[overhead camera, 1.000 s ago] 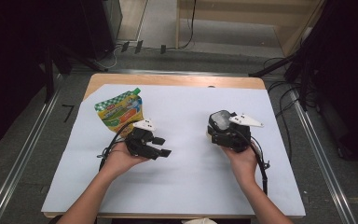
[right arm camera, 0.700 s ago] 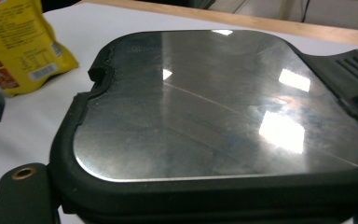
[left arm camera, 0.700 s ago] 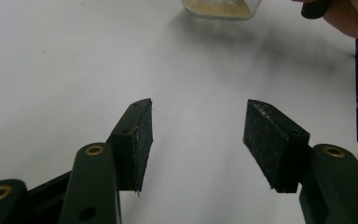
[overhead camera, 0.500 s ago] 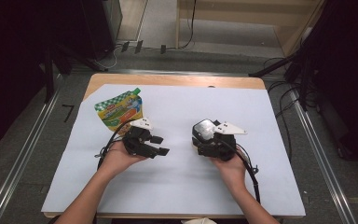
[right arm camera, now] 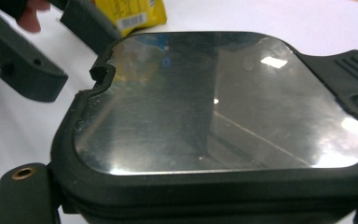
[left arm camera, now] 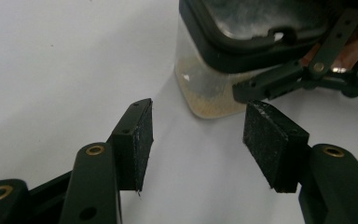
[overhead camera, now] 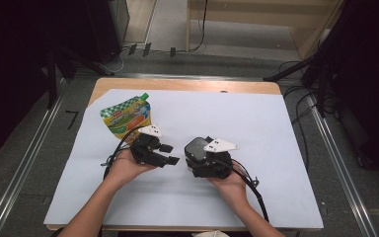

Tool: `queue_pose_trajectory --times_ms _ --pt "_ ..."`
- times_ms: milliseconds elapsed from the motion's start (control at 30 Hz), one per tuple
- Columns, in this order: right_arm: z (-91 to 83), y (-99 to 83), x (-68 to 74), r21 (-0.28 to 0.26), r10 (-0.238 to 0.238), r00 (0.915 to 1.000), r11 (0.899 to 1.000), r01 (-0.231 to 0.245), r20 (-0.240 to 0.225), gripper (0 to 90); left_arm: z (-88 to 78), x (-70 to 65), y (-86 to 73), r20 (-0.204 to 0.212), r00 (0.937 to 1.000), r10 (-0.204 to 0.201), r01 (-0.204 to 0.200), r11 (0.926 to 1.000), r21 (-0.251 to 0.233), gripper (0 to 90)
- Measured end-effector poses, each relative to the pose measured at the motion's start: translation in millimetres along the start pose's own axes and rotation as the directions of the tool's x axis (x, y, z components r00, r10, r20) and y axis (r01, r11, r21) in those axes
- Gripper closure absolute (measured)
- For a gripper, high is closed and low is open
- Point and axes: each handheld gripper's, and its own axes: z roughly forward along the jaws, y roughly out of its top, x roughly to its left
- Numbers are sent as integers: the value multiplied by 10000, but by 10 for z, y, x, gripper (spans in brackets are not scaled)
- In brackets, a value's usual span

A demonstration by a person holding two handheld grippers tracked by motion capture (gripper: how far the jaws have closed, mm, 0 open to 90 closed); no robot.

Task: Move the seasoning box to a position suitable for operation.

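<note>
Right tool (overhead camera: 197, 159) carries a clear square container (left arm camera: 209, 88) with a dark lid (right arm camera: 219, 102), clamped by its sides; some pale crumbs or powder sit at the bottom. It's low over the white sheet (overhead camera: 256, 123) on the tabletop, just in front of the left tool (overhead camera: 170, 154). Left tool's jaws stand apart with nothing between them, black pads (left arm camera: 137, 135) bare, aimed at the container, which is near but not touching. A green-yellow pouch (overhead camera: 126, 117) lies flat just behind the left tool, untouched.

Step in hand, as I read it: bringing the container across to the left tool for a handover or a two-handed lid job; can't tell which. Next move calls for the left tool to line up on the lid or wall, close squarely, while the right tool holds steady. Risk: slipping off the smooth plastic.
</note>
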Motion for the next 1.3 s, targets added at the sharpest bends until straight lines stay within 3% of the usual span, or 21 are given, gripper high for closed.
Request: queue_pose_trajectory --times_ms 100,367,600,800,1067,1133,1200,1233,1267,1300 --pt "1 -5 16 -3 -186 9998 9998 186 2 158 -1 -1 0 10 10000 4 -4 10000 -13 434" --pt "-36 -73 -11 130 -51 9997 9999 55 -244 147 14 -20 3 58 10000 65 -65 10000 -4 434" --pt "-75 -74 -7 637 -118 9996 9979 135 -273 138 9 -26 5 125 9999 78 -78 10000 -10 459" --pt "-267 -80 -26 774 161 9991 9969 -131 -386 147 -22 -33 13 194 9998 -15 18 9999 -162 510" --pt "-526 -69 -47 815 -22 9984 9967 67 -562 187 -40 -55 26 458 9987 -211 226 9992 -344 598" --pt "-594 -70 -79 881 -17 9973 9961 82 -738 235 -40 -67 27 603 9981 -109 128 9994 -317 653" --pt "-676 -84 -118 914 -13 9957 9958 98 -925 361 -32 -98 26 711 9974 66 -50 9997 -227 726" --pt "-676 -84 -118 914 -13 9957 9958 98 -925 361 -32 -98 26 711 9974 66 -50 9997 -227 755" --pt "-764 -105 -176 775 161 9928 9970 -69 -1184 505 -23 -120 31 862 9961 182 -173 9998 -115 778" --pt "-796 -106 -210 730 307 9922 9971 -220 -1204 544 -15 -133 36 943 9954 195 -183 9997 -138 796"
